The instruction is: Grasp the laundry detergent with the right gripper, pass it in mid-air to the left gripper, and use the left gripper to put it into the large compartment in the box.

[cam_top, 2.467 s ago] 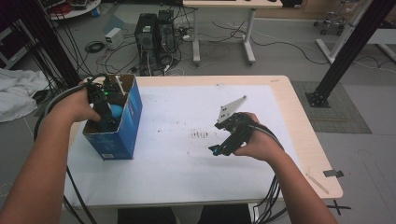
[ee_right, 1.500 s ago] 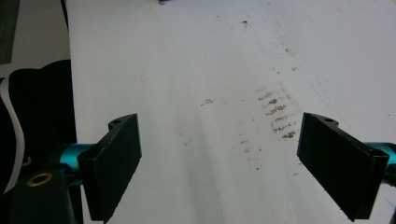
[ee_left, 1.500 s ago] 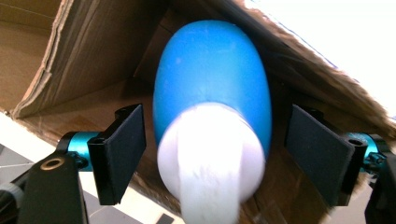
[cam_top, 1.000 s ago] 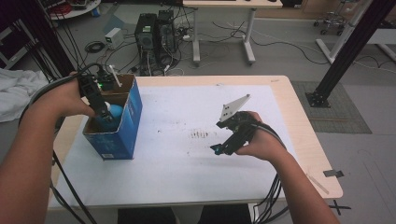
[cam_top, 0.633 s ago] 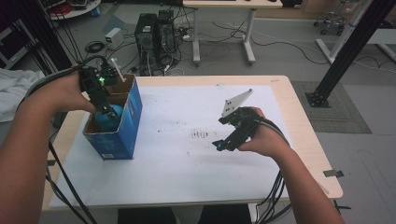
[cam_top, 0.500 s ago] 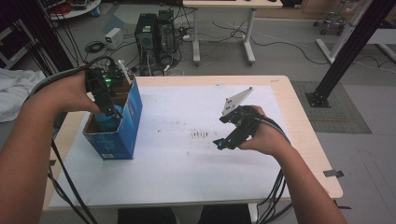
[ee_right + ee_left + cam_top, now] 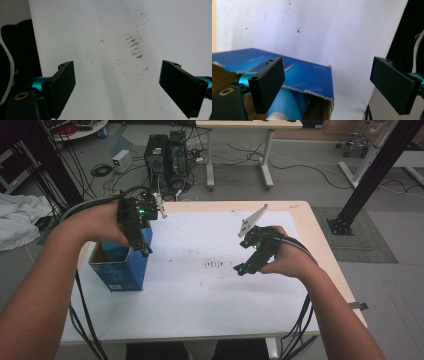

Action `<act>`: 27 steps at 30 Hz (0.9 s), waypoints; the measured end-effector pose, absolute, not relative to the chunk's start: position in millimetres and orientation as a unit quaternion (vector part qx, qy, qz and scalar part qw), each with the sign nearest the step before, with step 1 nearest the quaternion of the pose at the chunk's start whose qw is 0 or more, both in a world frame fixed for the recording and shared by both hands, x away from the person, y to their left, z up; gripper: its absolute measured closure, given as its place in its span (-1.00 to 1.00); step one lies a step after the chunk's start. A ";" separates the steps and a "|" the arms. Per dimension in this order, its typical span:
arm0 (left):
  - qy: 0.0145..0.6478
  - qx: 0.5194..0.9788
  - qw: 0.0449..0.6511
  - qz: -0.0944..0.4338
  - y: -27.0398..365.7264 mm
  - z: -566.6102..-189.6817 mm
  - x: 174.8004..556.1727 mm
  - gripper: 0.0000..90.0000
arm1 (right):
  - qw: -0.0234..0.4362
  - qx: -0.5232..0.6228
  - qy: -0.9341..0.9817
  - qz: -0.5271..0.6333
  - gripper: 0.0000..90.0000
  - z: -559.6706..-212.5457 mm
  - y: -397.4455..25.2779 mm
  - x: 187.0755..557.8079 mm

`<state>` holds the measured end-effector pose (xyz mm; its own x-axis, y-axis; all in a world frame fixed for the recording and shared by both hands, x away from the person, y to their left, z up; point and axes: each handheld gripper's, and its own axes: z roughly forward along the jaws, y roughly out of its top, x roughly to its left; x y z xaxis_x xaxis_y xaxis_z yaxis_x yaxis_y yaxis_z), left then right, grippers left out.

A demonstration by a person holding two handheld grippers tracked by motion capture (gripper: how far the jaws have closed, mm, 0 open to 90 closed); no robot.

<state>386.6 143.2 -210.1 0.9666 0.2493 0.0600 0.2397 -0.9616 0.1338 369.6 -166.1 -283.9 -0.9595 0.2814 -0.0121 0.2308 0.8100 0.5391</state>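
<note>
The table [image 7: 200, 290] carries the blue box [image 7: 120, 272] at its left edge, top torn open. My left gripper [image 7: 142, 251] hovers over its rim, my right gripper [image 7: 242, 268] well right, all 4 jaws spread, empty. The thin cardboard looks light and crushable, so I'd pinch a wall near a corner

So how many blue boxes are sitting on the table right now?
1. The blue box stands open at the table's left edge, under the left gripper. A light blue thing lies inside it; more may be hidden there.
</note>
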 end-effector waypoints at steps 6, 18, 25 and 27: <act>0.110 0.992 0.049 0.025 125.9 -220.3 387.0 -0.73 | 0.038 0.127 0.963 0.235 -0.71 -282.1 -164.9 375.7; 0.076 0.996 0.040 -0.013 101.9 -255.0 389.1 -0.73 | 0.032 0.114 0.978 0.171 -0.71 -291.0 -159.8 385.6; 0.074 0.997 0.032 -0.016 96.9 -269.9 391.5 -0.73 | 0.027 0.115 0.982 0.149 -0.71 -296.8 -159.1 386.0; 0.074 0.997 0.032 -0.016 96.9 -269.9 391.5 -0.73 | 0.028 0.115 0.982 0.148 -0.71 -296.9 -159.1 385.8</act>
